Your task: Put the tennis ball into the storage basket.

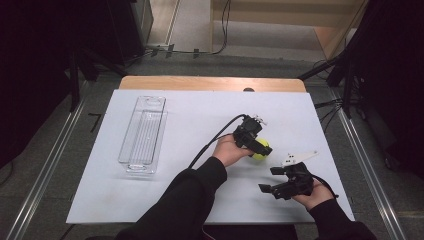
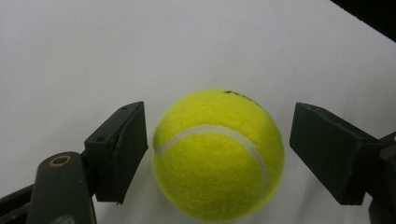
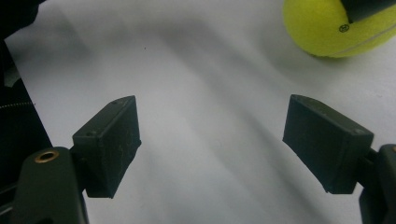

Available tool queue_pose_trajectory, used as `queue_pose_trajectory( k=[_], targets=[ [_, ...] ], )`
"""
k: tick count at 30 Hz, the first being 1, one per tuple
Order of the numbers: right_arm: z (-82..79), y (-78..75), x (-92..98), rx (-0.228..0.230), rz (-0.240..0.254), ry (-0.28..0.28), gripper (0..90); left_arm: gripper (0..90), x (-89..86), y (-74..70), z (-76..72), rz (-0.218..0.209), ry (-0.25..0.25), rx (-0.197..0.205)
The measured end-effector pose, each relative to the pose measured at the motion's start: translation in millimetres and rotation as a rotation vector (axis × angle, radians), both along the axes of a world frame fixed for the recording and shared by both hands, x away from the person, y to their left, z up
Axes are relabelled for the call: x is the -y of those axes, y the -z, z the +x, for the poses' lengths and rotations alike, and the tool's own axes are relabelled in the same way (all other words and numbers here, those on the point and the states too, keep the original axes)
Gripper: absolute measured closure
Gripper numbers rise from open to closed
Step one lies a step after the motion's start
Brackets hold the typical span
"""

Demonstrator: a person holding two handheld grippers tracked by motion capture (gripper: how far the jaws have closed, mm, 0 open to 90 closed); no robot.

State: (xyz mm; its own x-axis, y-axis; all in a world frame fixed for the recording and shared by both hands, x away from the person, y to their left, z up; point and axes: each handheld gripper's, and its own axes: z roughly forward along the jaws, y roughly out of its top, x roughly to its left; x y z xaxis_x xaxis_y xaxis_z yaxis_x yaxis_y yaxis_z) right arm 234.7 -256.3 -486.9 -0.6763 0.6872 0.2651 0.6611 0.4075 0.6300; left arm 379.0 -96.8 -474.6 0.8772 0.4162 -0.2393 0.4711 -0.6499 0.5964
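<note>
A white board (image 1: pixel 165 200) covered the table; a clear plastic tray (image 1: pixel 143 134) lay at its left; the left gripper (image 2: pixel 217 154) stood spread around a yellow tennis ball (image 2: pixel 218 156) right of centre, small gaps either side; the right gripper (image 3: pixel 210 140) was spread over bare board; the ball's black print was unreadable.

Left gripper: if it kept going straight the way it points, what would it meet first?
The tennis ball. It sits between the open jaws of the left gripper, neither pad quite touching it, so the ball would probably meet the gripper's body next.
</note>
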Motion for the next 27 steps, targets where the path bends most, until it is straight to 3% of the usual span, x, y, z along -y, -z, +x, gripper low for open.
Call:
queue_pose_trajectory(
  k=[5,12,17,24,27],
  targets=[
    [-0.1,-0.1,-0.2,0.000,0.000,0.000,16.8,19.9,3.3,7.3,-1.5,0.032,0.006,0.005],
    [-0.2,-0.3,0.0,-0.001,0.002,0.001,16.8,19.9,4.8,14.2,-1.2,0.046,0.008,-0.007],
    [-0.3,-0.7,0.1,-0.002,0.005,0.001,16.8,19.8,3.8,19.6,-1.2,0.023,0.004,-0.033],
    [-0.3,-0.6,0.0,-0.001,0.004,0.000,16.8,18.4,6.2,23.4,-4.7,0.047,0.035,-0.028],
    [-0.5,-0.7,-0.3,-0.001,0.003,0.001,16.8,24.6,6.8,23.5,-5.9,0.028,0.041,-0.040]
  ],
)
